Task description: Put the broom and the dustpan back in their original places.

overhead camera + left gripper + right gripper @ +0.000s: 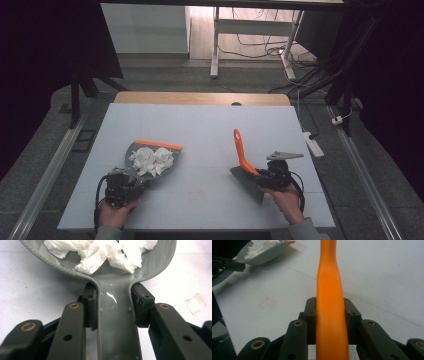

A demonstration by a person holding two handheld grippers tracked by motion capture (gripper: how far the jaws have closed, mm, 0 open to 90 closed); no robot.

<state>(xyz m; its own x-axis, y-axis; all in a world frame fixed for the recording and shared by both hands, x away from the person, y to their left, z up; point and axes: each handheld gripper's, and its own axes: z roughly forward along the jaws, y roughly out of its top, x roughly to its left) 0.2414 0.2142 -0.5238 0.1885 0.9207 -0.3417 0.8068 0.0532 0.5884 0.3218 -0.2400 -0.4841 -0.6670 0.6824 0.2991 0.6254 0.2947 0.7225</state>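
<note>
Dustpan [152,161], one, grey with an orange strip along its far lip, lying at about 8 o'clock on the white table [200,130], handle pointing back toward 7 o'clock. Holding one heap of crumpled white tissue [151,160]; separate pieces too bunched to count. Being gripped by the left gripper [121,186] at the handle, with the left hand [116,212] wrapping the gripper body from behind.

In the left gripper view, both black jaws pressing against the sides of the dustpan [115,315] handle, closed narrow around it, with the tissue [105,252] sitting in the pan just beyond the neck.

One hand brush [246,167], orange handle and dark bristles, resting at about 4 o'clock, handle tip angling toward 12 o'clock, bristle head lying toward 5 o'clock. Being held by the right gripper [272,176] near the base of the handle, right hand [287,200] behind it. One grey three-cornered plate sitting atop this gripper.

In the right gripper view, two jaws clamping the orange hand brush [330,305] handle on either side, narrow, with the handle running straight up between them. Dustpan [265,253] with tissue [260,246] showing at 10 o'clock there, well apart from the brush.

Two grippers, two hands, one dustpan, one brush in all.
</note>
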